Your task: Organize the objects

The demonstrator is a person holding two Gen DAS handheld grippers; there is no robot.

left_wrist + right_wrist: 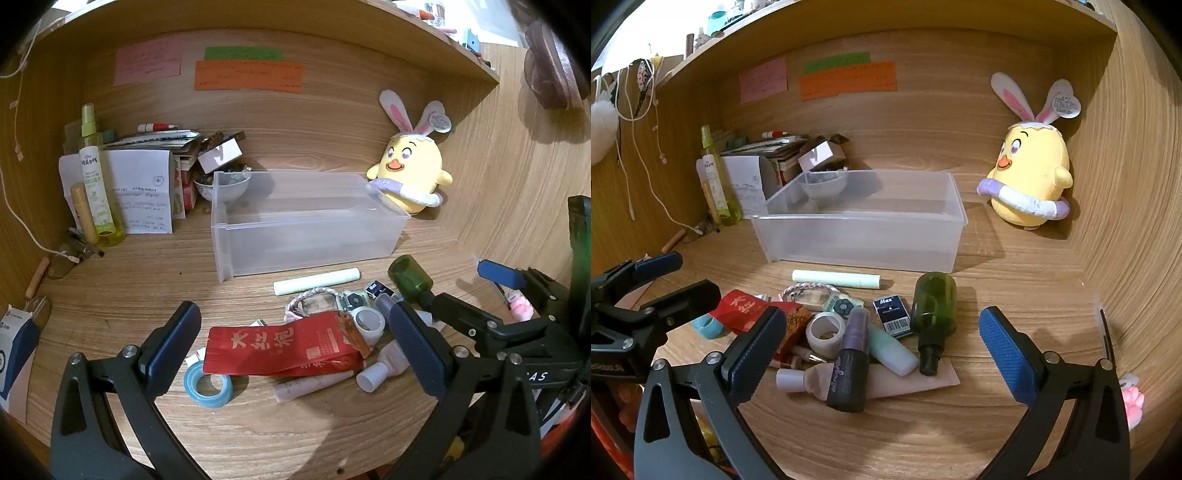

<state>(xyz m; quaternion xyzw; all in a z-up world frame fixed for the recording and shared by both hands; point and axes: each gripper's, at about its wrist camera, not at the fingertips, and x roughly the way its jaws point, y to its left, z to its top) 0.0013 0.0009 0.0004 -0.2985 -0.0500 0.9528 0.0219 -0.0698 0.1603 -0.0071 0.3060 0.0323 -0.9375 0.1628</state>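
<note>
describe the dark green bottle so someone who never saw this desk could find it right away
Start at the clear plastic bin in the middle of the wooden desk; a pile of small items lies just in front of it. At the pile's right edge, near the bin's front right corner, lies the dark green bottle, its black pump top pointing away from the bin. It is the only see-through green item there.

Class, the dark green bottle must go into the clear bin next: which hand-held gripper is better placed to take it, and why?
Probably the right hand-held gripper: the green bottle lies between its open jaws, the clear bin straight beyond.
</note>
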